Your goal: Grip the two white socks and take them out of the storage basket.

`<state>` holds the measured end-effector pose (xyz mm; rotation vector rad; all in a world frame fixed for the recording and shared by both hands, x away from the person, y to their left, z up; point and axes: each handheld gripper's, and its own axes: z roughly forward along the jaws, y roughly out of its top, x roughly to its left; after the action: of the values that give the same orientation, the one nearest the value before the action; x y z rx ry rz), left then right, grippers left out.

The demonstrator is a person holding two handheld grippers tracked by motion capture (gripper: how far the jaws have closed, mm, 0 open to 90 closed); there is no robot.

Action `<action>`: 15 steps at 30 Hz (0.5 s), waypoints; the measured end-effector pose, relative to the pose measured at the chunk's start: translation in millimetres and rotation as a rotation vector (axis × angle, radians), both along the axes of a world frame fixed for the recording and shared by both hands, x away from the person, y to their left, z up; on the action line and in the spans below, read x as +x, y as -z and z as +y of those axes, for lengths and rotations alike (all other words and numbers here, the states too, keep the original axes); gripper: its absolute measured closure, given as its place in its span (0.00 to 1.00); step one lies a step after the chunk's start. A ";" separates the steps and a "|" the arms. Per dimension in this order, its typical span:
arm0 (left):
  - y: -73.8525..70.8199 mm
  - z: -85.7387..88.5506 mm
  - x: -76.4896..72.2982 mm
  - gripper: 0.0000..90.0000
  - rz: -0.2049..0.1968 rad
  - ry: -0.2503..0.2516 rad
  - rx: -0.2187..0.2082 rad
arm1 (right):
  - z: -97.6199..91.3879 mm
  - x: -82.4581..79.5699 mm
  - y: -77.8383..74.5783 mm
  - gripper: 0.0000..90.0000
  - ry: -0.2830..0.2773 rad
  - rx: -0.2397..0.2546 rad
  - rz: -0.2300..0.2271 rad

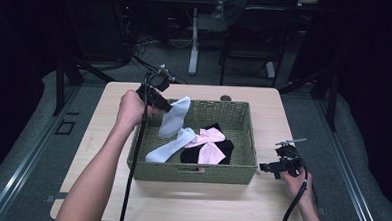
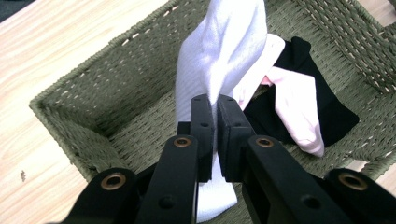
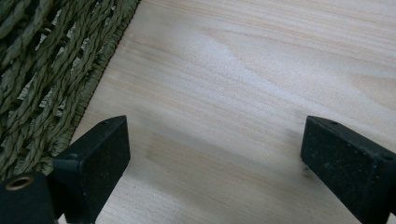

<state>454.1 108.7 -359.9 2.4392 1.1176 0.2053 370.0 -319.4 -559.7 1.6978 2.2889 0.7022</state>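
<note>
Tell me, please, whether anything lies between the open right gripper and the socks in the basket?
Yes: the basket's woven side wall stands between them. The right gripper rests open on the table outside that wall, while the pink sock lies inside. The left gripper holds the white sock above the basket.

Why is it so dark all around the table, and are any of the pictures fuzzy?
High view: light falls on the table and basket; the room around is nearly black, and the picture is soft. Left gripper view: bright and fairly sharp, with the white sock nearly glaring. Right gripper view: the wood looks smooth and hazy, with soft shadows by the jaws.
</note>
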 end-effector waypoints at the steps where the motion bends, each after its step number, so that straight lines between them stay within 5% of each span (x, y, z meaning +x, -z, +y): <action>1: -0.8 -0.3 0.4 0.96 -0.004 -0.003 -0.004 | 0.0 0.0 0.1 0.09 0.000 0.000 0.000; 15: -26.5 3.5 10.3 0.96 -0.009 -0.010 0.012 | 0.1 1.3 1.4 0.09 -0.004 0.004 -0.001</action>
<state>464.4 112.2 -333.4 2.4412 1.1280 0.2263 371.3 -319.4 -561.2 1.6949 2.2925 0.7091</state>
